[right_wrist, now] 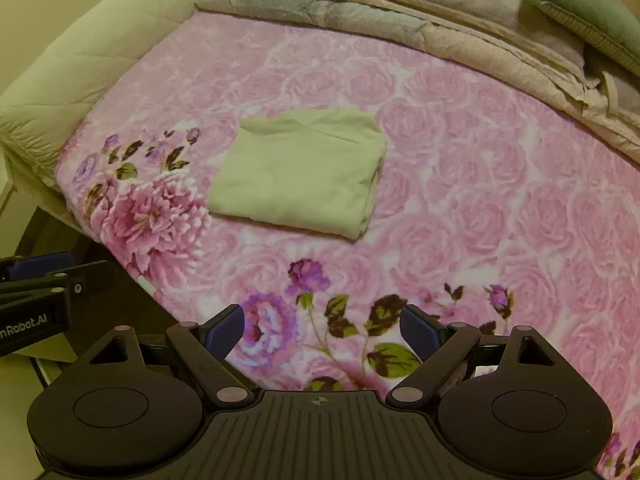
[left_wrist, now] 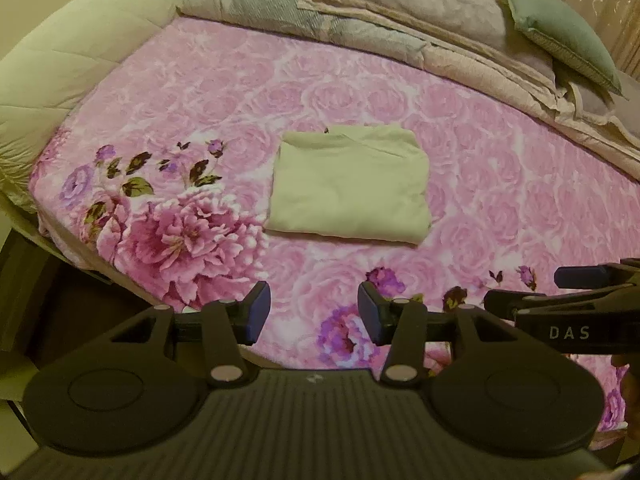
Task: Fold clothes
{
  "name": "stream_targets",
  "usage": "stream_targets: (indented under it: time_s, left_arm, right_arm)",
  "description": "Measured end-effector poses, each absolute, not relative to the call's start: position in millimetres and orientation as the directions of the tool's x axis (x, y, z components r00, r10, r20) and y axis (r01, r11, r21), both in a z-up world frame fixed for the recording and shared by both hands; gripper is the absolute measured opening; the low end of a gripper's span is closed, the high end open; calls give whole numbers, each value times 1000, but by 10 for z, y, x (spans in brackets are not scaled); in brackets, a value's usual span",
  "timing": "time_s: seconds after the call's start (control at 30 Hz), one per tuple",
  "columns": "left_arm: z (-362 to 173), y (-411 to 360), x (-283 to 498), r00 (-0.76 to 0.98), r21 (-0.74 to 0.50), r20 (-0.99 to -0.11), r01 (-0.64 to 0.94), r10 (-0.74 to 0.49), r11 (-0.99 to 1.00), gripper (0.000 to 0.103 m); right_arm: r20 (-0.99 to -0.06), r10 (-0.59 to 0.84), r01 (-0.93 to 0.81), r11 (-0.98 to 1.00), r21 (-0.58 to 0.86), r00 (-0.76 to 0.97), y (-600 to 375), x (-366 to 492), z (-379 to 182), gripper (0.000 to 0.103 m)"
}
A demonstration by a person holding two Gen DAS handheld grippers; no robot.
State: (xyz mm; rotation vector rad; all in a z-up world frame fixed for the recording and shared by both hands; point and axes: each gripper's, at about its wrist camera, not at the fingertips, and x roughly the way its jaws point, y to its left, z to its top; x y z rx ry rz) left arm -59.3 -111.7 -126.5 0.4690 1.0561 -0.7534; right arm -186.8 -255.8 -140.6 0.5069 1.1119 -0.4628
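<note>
Garment: we see one pale yellow-green folded garment [left_wrist: 348, 186] lying flat on the pink floral blanket [left_wrist: 500, 200], roughly mid-bed, nearer the foot edge than the pillows.
Progress: we judge the folding of this piece done; it sits as a compact rectangle with nothing trailing out.
Left to do: we see no other loose clothes in either view, so we cannot tell whether more remain.
Look of the fold: edges fairly square, top surface smooth with a few soft creases; in the right wrist view the stacked layers show along its right side, and the far edge looks slightly uneven.
Left gripper [left_wrist: 314, 312]: our jaws stand apart with nothing between them, hovering over the blanket short of the garment.
Right gripper [right_wrist: 322, 330]: our jaws stand wide, empty, also above the blanket and well apart from the garment.
Surroundings: beige bedding [left_wrist: 400, 12] and a green pillow [left_wrist: 560, 28] are piled at the far side, away from the garment.
</note>
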Motion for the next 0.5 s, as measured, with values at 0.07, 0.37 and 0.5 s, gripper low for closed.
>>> stream_targets:
  time_s: [0.07, 0.37, 0.5]
  left_arm:
    - [-1318, -1196, -457, 267, -9, -909, 757, -322, 653, 44]
    - [-1522, -1517, 305, 216, -20, -928, 786, -304, 618, 44]
    - [-1630, -1631, 587, 190, -27, -935, 803, -299, 596, 44]
  right_arm:
    - [-927, -100, 600, 786, 150, 362, -2609, -1768, -1431, 88]
    - [-947, -105, 660, 740, 130, 304, -2858, -1177, -1589, 88]
    - [-956, -108, 692, 712, 118, 274, -2928, -969, -1667, 88]
